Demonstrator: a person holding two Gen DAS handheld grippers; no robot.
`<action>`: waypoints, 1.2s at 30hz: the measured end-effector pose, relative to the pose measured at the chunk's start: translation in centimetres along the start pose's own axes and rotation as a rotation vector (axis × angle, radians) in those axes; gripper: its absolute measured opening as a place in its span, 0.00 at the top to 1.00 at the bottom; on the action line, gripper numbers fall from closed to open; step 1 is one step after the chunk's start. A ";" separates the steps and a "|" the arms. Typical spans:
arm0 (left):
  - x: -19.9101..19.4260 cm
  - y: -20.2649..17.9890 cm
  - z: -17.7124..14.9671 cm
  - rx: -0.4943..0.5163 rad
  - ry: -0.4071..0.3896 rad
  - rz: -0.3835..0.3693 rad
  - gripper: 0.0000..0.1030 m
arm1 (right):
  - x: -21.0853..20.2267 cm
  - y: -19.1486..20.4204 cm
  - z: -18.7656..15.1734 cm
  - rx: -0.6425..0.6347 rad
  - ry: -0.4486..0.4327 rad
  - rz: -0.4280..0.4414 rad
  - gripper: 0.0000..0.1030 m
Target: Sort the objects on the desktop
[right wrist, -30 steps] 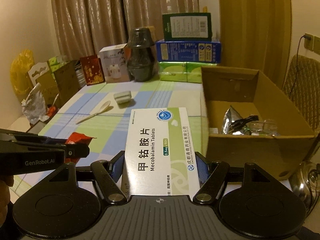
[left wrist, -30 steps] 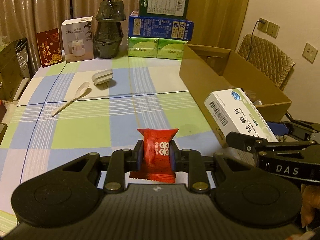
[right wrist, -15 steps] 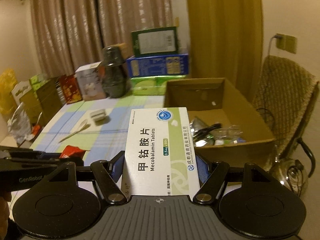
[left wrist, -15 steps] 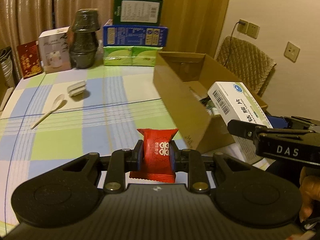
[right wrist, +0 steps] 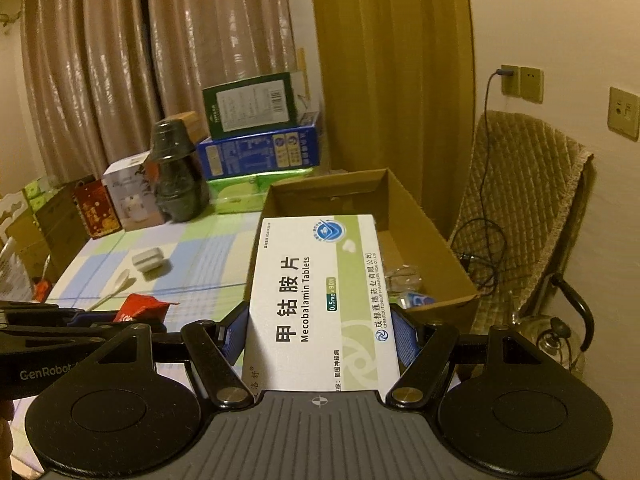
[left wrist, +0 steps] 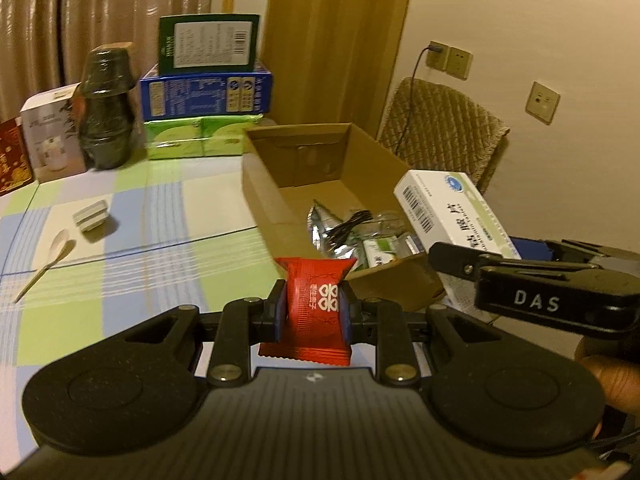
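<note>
red card (left wrist: 10, 156): cut by left edge | carton contents (left wrist: 360, 236): partly hidden

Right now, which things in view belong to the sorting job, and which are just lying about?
In the job:
- red snack packet, shut in the left claw
- white medicine box, shut in the right claw
- cardboard box, already holding several items

Lying about:
- stacked cartons at the table's far edge
- dark wrapped jar
- quilted chair

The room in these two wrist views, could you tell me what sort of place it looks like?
Most likely a room in a home: a table with a checked cloth, long curtains behind it, and a padded chair by wall sockets.
</note>
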State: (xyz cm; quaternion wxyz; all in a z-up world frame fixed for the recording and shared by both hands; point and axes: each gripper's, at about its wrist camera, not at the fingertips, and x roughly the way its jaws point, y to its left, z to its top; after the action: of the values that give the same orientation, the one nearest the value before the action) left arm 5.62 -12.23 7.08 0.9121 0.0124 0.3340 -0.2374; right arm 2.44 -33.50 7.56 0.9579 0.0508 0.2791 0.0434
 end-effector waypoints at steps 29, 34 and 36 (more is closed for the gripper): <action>5.4 -2.4 3.4 0.021 0.016 -0.065 0.80 | 2.6 -5.1 2.5 0.030 0.000 -0.064 0.34; 6.5 -2.5 4.2 0.011 0.022 -0.068 0.80 | 3.5 -5.5 3.0 0.019 0.006 -0.072 0.34; 7.0 -2.4 4.5 0.007 0.023 -0.067 0.80 | 3.9 -5.6 3.2 0.014 0.012 -0.074 0.34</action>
State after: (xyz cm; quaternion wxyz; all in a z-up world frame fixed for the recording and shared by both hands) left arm 11.94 -18.19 6.64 0.8997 0.0070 0.3440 -0.2686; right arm 7.75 -38.79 7.45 0.9567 0.0471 0.2870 0.0062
